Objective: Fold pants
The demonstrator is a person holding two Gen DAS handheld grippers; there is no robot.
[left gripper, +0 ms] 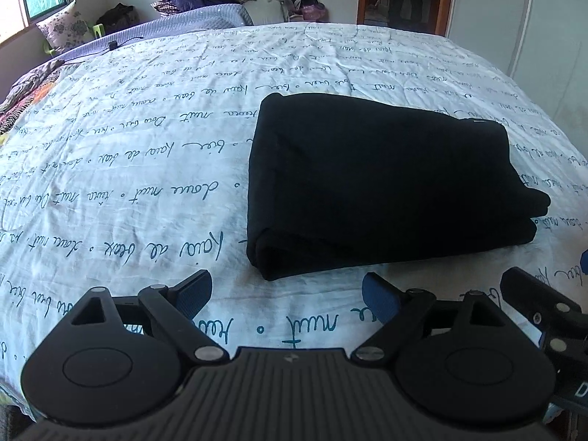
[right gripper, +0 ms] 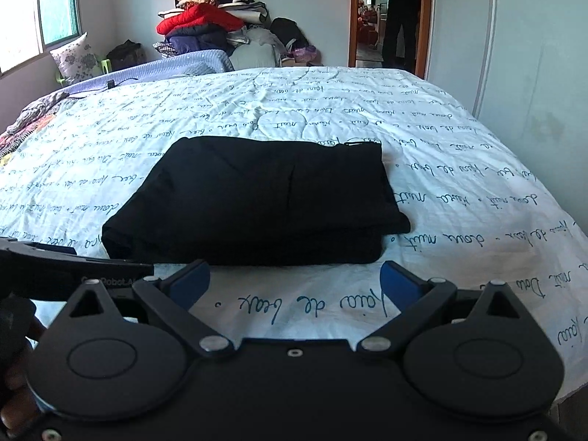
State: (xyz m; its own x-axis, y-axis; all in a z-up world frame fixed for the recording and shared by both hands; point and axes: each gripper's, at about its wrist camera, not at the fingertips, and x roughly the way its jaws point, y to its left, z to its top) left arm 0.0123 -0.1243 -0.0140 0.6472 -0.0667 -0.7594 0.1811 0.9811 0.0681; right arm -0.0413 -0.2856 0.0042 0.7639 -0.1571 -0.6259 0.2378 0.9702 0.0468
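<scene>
Window [right gripper: 40, 14] occupies the far left wall, with a flowered pillow [right gripper: 75, 57] propped below it; a lavender blanket [right gripper: 154, 70] covers the far left part of the bed, and a thin black cable [right gripper: 110, 83] lies on it. Bed [right gripper: 459, 169] fills both views under a pale quilt printed with rows of dark cursive script.

Left gripper [left gripper: 286, 296] sits low over the near edge of the bed; its jaws are spread wide, nothing lies between them, and only printed quilt shows in the gap; its pads are clear of the cloth. Pants [left gripper: 386, 180] lie folded into a compact black rectangle of several layers, flat on the quilt, just beyond the left gripper and offset to its right; in the right wrist view the same bundle sits centred ahead.

Right gripper [right gripper: 296, 283] is likewise released, jaws wide apart and empty; the near edge of the folded bundle lies just beyond its fingertips, not touching them. Each gripper shows at the edge of the other's view, side by side.

Clothing pile [right gripper: 205, 25], topped with a red padded jacket, stands against the far wall; further right, a doorway [right gripper: 389, 14] frames a dark standing person [right gripper: 400, 18]; a white wardrobe door [right gripper: 533, 55] closes the right side.
</scene>
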